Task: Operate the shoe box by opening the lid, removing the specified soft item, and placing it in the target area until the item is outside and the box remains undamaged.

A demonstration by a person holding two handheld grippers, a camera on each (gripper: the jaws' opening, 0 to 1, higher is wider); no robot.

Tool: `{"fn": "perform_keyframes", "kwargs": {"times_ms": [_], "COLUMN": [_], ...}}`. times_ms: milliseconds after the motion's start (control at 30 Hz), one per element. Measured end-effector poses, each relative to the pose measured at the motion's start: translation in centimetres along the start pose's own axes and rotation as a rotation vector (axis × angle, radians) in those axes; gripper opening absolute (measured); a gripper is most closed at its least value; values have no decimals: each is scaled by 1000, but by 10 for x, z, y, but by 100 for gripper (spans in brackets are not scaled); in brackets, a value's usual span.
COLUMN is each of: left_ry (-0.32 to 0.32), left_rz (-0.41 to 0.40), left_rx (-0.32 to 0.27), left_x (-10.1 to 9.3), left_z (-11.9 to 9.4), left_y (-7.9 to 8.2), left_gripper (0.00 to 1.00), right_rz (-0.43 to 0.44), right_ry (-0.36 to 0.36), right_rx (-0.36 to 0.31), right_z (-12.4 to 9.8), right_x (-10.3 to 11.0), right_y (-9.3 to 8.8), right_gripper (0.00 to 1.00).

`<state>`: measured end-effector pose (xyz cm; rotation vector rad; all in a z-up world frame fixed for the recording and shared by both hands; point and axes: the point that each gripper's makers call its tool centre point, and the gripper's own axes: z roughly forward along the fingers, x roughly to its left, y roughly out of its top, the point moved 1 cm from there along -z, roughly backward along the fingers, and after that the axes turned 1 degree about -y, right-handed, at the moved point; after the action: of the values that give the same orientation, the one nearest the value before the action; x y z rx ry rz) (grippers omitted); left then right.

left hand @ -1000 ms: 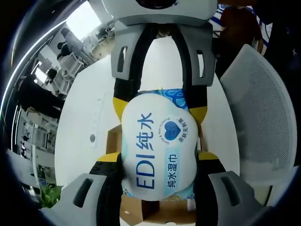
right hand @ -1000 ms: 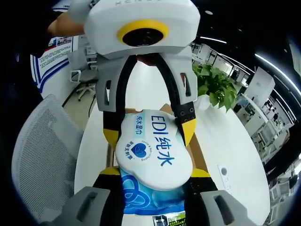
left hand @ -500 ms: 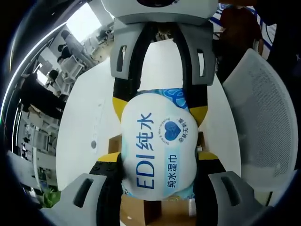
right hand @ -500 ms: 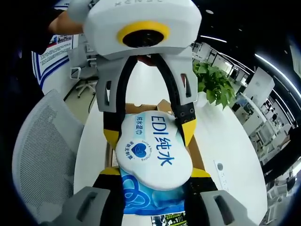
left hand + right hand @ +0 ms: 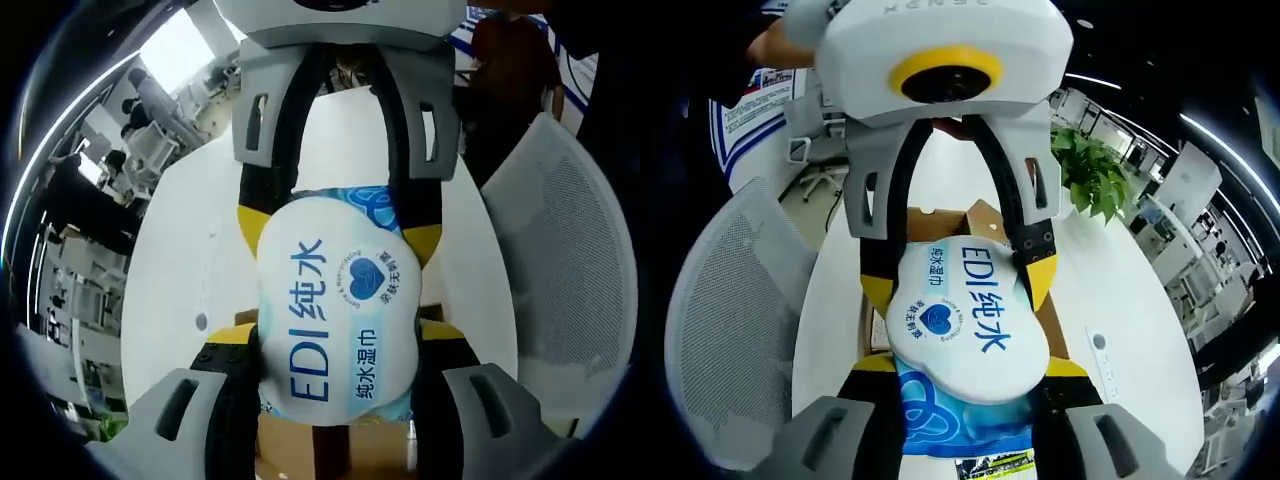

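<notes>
Both tongs pinch the wet wipes pack [image 5: 335, 310] from opposite ends, the left tongs [image 5: 335, 345] and right tongs [image 5: 965, 365] holding it above the open shoe box [image 5: 940, 222] on the white surface [image 5: 1110, 300]. Removal looks done; next comes carrying it sideways and setting it down clear of the box.

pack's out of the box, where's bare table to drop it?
Both grippers, left and right, clamp the wipes pack above the open cardboard box. Bare patches: white table between box and the power socket, and the strip between box and mesh chair. Crowded: directly below, where the box sits.
</notes>
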<state>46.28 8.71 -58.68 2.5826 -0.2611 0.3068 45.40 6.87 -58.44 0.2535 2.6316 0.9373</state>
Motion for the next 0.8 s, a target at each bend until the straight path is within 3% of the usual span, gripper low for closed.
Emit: {"fn": "perform_keyframes", "kwargs": {"times_ms": [800], "left_ry": [-53], "left_rz": [32], "left_rx": [-12], "left_x": [7], "left_z": [52], "left_y": [37], "left_gripper": [60], "right_rz": [52], "right_ry": [-14], "right_rx": [31], "right_z": [-16], "right_x": [-16], "right_y": [-61], "right_gripper": [46]}}
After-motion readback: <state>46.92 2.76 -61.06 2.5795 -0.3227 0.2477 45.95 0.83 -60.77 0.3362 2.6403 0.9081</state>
